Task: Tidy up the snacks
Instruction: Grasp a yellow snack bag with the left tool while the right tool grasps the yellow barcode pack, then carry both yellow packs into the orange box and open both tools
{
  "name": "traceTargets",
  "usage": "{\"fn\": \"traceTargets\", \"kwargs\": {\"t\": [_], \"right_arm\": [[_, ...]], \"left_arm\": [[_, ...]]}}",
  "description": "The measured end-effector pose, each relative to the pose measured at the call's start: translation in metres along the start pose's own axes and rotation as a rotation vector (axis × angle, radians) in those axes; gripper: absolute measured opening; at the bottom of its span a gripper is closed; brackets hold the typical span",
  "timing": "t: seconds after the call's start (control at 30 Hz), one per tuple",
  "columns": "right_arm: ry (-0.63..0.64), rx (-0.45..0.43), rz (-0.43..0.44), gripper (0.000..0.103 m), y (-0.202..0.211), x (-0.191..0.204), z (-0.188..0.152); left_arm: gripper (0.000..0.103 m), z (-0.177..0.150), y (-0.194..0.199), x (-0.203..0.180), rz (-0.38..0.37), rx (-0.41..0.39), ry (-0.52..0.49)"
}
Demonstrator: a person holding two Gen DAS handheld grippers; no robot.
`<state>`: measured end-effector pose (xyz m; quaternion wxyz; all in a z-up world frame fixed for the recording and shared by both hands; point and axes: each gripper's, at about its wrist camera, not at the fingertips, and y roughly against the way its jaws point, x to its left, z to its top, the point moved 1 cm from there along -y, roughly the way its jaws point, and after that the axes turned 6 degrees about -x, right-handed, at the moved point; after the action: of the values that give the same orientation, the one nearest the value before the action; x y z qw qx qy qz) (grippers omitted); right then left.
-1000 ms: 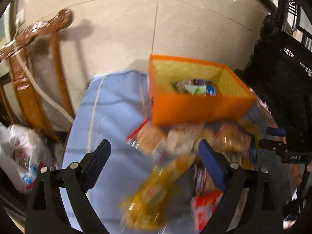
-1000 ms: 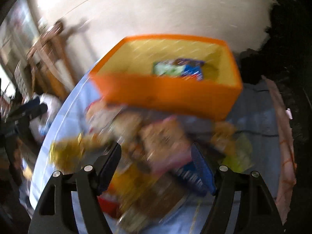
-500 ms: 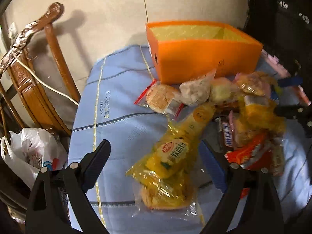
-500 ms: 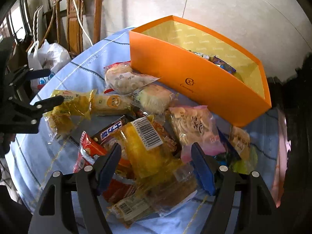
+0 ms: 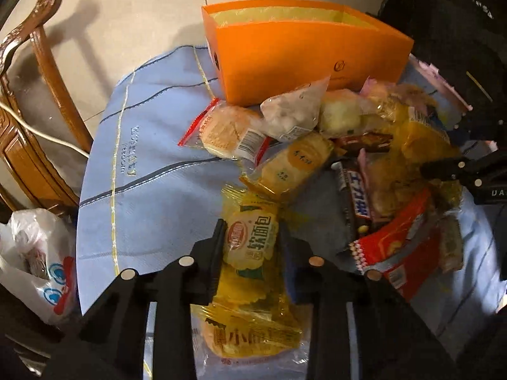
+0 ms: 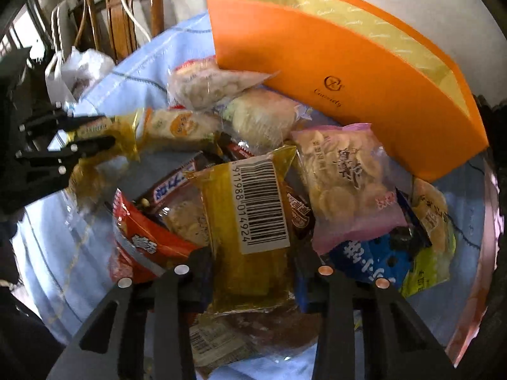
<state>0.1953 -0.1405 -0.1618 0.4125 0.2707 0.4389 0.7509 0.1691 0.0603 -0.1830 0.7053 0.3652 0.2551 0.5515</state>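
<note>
Blue cloth (image 5: 152, 164) on the table, snack pile in front of the orange box (image 5: 304, 57). Our left gripper (image 5: 252, 240) just closed on a yellow bread pack (image 5: 250, 237); right gripper (image 6: 250, 272) clamps the barcoded yellow pack (image 6: 253, 221). Grab step, we reckon; next: lift both & carry over the box's rim w/o snagging neighbours.

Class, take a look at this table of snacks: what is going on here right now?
A person is sorting a pile of snacks on a blue tablecloth with two handheld grippers. The left gripper has just closed on a yellow soft-bread packet; the right gripper has just closed on a yellow barcoded packet. Both packets are still down at the pile. The orange box stands open behind it.
</note>
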Motion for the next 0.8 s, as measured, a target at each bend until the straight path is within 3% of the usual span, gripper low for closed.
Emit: {"fn": "traceTargets", "kwargs": {"t": [0.2, 0.53, 0.8], "right_arm": [[-0.098, -0.088, 0.039, 0.038, 0.039, -0.007, -0.006], [-0.221, -0.236, -0.003, 0.038, 0.109, -0.032, -0.003], [-0.283, -0.389, -0.064, 0.038, 0.176, -0.073, 0.034]], "left_arm": [[0.030, 0.011, 0.040, -0.004, -0.036, -0.102, 0.038], [0.030, 0.053, 0.095, -0.038, -0.090, -0.230, 0.006], [0.030, 0.131, 0.115, -0.056, -0.100, -0.331, 0.001]]}}
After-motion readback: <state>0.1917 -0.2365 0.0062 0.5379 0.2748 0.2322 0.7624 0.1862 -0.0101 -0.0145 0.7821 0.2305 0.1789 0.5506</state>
